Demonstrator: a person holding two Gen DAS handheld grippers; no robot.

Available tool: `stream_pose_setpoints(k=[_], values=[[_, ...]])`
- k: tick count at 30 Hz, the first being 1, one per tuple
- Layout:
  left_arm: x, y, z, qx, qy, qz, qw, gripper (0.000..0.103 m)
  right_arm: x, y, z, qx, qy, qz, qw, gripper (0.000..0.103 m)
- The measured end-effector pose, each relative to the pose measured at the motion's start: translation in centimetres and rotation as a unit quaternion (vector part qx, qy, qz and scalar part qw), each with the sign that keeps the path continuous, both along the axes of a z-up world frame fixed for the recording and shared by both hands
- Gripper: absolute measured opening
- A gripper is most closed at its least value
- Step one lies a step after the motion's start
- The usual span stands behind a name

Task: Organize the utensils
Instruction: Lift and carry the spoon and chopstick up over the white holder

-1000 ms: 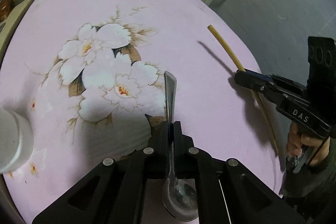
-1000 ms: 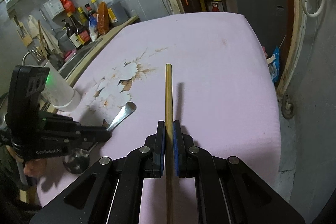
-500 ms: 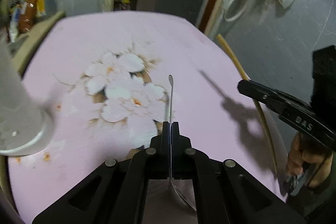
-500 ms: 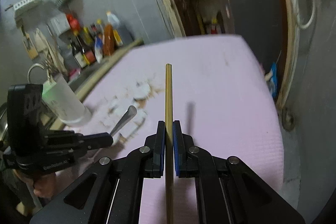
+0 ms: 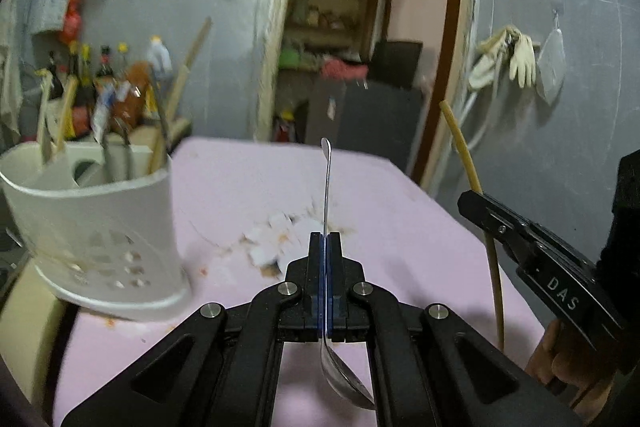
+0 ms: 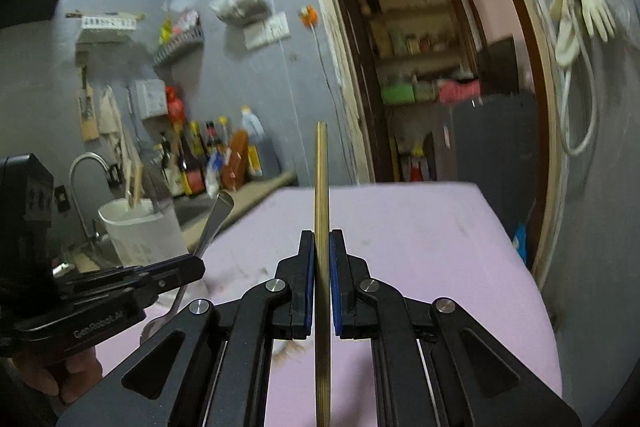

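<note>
My left gripper (image 5: pixel 325 239) is shut on a metal spoon (image 5: pixel 327 183), handle pointing ahead and bowl hanging back under the jaws. It shows again at the left of the right wrist view, the left gripper (image 6: pixel 196 265) with the spoon (image 6: pixel 218 215) sticking up from it. My right gripper (image 6: pixel 321 239) is shut on a wooden chopstick (image 6: pixel 321 163) that points forward over the table; in the left wrist view the right gripper (image 5: pixel 466 201) holds the chopstick (image 5: pixel 460 143) at the right. A white utensil holder (image 5: pixel 100 223) with several utensils stands at the table's left.
The table wears a pink floral cloth (image 5: pixel 248 183). Bottles (image 6: pixel 208 159) and a faucet (image 6: pixel 86 163) line a counter behind the holder (image 6: pixel 140 231). A doorway (image 6: pixel 420 67) opens beyond the far edge. A hand (image 5: pixel 568 367) grips the right tool.
Both grippers have risen and tipped up toward level, so the views now take in the walls and doorway. The white holder has come into full view at the left. Both grips are unchanged.
</note>
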State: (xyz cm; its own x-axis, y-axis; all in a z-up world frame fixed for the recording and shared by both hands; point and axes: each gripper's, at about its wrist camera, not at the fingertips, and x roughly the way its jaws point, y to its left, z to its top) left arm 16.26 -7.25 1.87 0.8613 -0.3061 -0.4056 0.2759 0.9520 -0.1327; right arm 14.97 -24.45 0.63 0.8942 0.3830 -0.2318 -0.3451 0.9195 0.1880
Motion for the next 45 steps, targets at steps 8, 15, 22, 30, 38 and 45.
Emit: stream_pose_setpoints(k=[8, 15, 22, 30, 38, 45], values=[[-0.8, 1.9, 0.8, -0.013, -0.054, 0.025, 0.9981, 0.000, 0.5, 1.0, 1.3, 0.083, -0.052, 0.022, 0.995, 0.005], [-1.6, 5.1, 3.5, -0.034, -0.086, 0.054, 0.9942, 0.000, 1.5, 2.3, 3.3, 0.127, -0.083, 0.021, 0.988, 0.005], [-1.3, 9.4, 6.5, -0.048, -0.110, 0.097, 0.9880, 0.000, 2.8, 5.8, 7.0, 0.144, -0.132, 0.058, 0.979, 0.005], [-1.2, 15.5, 9.3, -0.069, -0.149, 0.162, 0.9731, 0.000, 5.2, 11.1, 10.5, 0.185, -0.176, 0.092, 0.962, 0.005], [0.5, 21.6, 9.2, -0.125, -0.157, 0.215, 0.9557, 0.000, 6.7, 15.5, 10.5, 0.204, -0.203, 0.079, 0.955, 0.005], [2.4, 23.9, 7.3, -0.138, -0.140, 0.245, 0.9494, 0.000, 6.7, 18.2, 9.3, 0.155, -0.228, 0.054, 0.960, 0.005]])
